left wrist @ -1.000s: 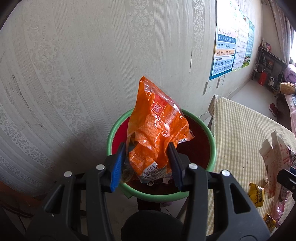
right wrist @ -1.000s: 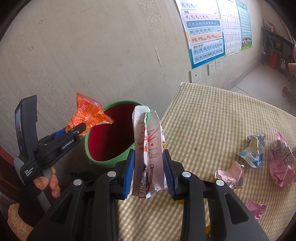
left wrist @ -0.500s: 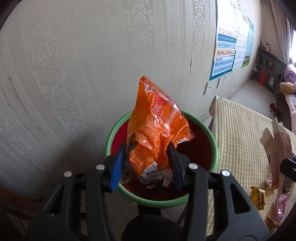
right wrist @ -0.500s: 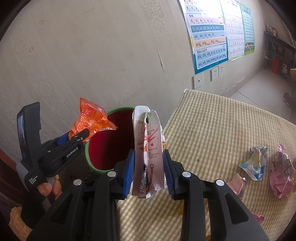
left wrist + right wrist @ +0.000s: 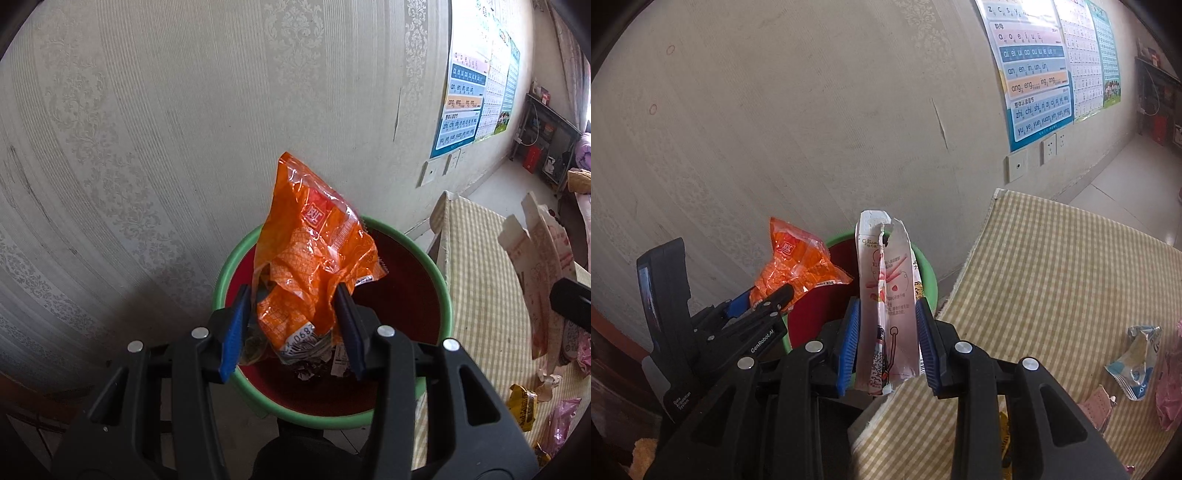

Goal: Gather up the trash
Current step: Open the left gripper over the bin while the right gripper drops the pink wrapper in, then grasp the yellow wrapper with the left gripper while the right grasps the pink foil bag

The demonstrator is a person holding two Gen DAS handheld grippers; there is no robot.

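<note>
right wrist: checked table (image 5: 1052, 266) beside green bin (image 5: 929, 284).

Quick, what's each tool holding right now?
Left tool: shut on the orange wrapper, over the green bin.
Right tool: shut on the pink-and-white box.

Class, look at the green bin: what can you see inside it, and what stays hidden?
The bin has a dark red lining, with a few crumpled scraps at its bottom. The orange wrapper in the left gripper hides the rest.
</note>
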